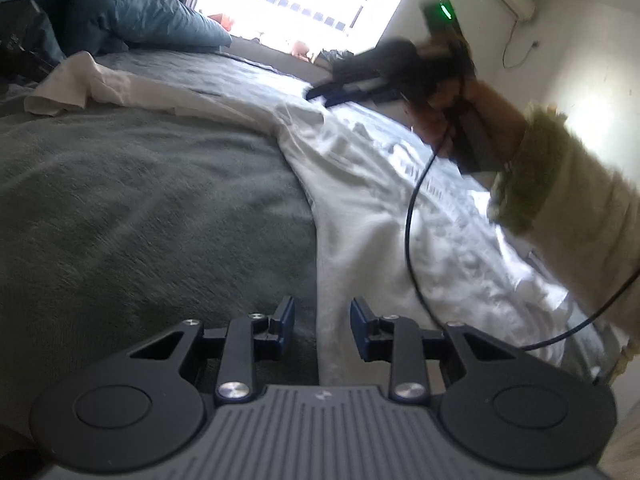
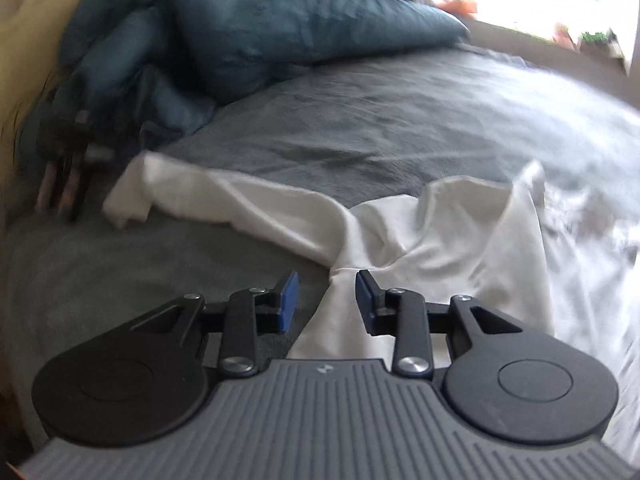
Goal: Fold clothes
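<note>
Two grippers, left gripper [image 1: 322, 330] and right gripper [image 2: 327, 300], jaws parted and empty, above crumpled white cotton garment [image 2: 400, 232] on grey blanket [image 1: 140, 200]; spreading stage, next needs an edge pinched.

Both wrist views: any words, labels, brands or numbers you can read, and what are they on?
No readable words or numbers in either view.
Left tongs: small pale emblem on the grey ribbed body, a mark only, no letters.
Right tongs: same small emblem, too small to read.
White garment: faint grey print, too blurred to read.
Dark device with a green light: a glowing mark, no text.
</note>
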The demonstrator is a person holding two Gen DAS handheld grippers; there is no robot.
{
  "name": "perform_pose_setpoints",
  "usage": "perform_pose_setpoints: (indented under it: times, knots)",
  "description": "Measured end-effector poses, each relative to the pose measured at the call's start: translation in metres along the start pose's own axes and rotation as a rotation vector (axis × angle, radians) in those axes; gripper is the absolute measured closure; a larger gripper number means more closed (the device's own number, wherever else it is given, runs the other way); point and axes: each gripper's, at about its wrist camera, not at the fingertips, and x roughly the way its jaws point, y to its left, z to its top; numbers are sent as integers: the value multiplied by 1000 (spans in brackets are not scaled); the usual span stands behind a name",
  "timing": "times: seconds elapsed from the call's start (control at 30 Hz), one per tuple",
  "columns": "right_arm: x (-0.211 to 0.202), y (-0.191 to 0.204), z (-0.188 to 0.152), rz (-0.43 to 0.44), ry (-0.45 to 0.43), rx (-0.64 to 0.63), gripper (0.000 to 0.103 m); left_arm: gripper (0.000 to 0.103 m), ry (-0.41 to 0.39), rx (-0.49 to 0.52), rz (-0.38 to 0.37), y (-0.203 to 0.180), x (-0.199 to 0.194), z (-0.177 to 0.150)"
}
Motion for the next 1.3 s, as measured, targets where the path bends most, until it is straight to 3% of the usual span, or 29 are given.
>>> perform_pose_setpoints:
  times: [0.1, 0.17, 0.23, 0.33, 0.4, 0.53, 0.7, 0.83, 1.0, 1.13, 1.3]
  knots:
    - [-29, -23, -8, 4, -35, 75, 72, 71, -44, -10, -24, 9, -11, 23]
    - [-48, -43, -13, -44, -50, 99, 72, 70, -64, -17, -57, 14, -8, 47]
    - [-64, -67, -14, -111, -60, 121, 72, 68, -60, -19, -71, 16, 8, 74]
    - [-76, -110, -9, -138, -66, 234, 72, 65, -43, -17, -75, 12, 45, 117]
    - [-72, -138, -4, -116, -67, 329, 72, 61, -38, -2, -67, 3, 79, 143]
    - [-44, -189, 3, -49, -43, 520, 72, 61, -35, 31, 47, -18, 158, 189]
    - [18, -243, 12, 32, -8, 747, 72, 63, -18, -23, 78, -21, 252, 227]
    - [59, -271, 15, 78, 1, 886, 72, 63, -27, -42, 112, -22, 307, 238]
    - [89, -289, 2, 111, 33, 1031, 71, 63, -73, 6, 150, -21, 336, 231]
    - [103, -286, 4, 121, 39, 1024, 72, 63, -80, -28, 153, -8, 343, 219]
    - [113, -281, 12, 104, 18, 982, 72, 63, -98, -173, 111, 20, 340, 217]
